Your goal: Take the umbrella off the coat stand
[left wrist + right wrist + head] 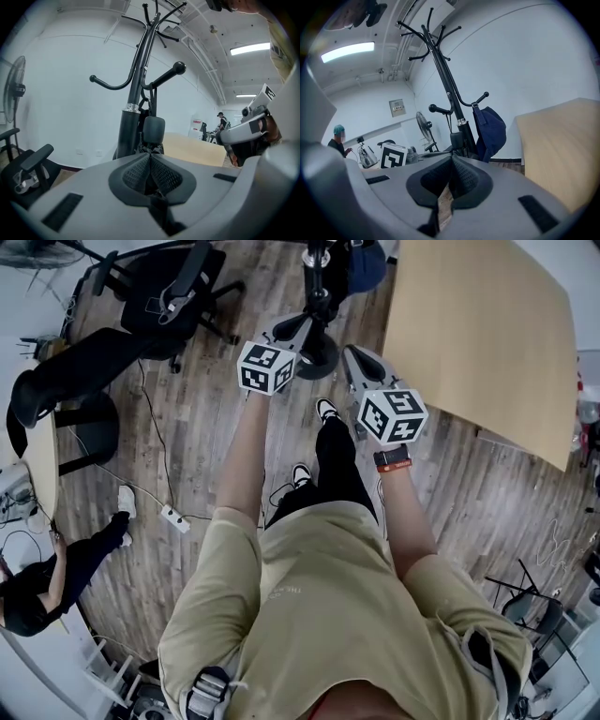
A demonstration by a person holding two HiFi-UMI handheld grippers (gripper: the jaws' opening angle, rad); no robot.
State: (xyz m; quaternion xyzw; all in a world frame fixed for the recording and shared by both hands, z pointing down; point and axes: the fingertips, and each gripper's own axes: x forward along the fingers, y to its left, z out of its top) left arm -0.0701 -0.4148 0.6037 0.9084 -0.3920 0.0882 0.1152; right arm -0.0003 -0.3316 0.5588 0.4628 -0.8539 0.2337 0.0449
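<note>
Black umbrella (pixel 153 130) hangs on coat stand (pixel 130 126), close against pole. Jaws of left gripper (pixel 150 157) pinched shut, seemingly on fabric under handle. Lift straight up till hook clears, no sideways tug. Jaws of right gripper (pixel 451 161) together, empty.

Office space, with swivel chair (pixel 173 296) and wooden desk (pixel 478 334).
</note>
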